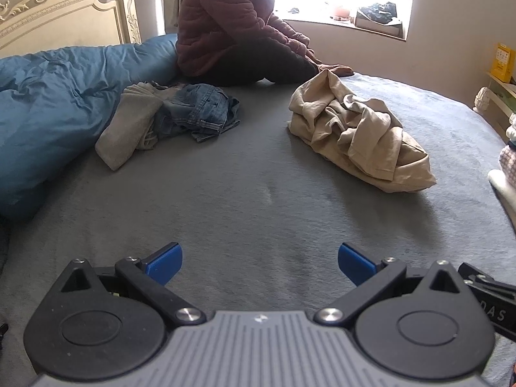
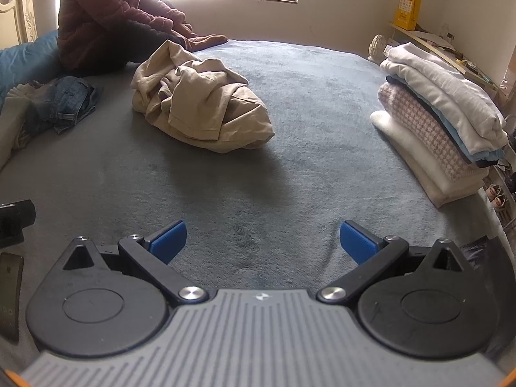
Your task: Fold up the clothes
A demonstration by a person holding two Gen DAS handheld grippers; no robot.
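Over the grey blanket (image 1: 258, 193), both claws — left claw (image 1: 260, 263), right claw (image 2: 262, 242) — gape wide, empty.

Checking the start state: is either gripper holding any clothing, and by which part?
Nothing is held: left gripper and right gripper are open above the grey bed cover.

Seated person in maroon jacket (image 1: 222, 22), blue duvet (image 1: 48, 103), perhaps a yellow box (image 2: 408, 11) on the shelf.
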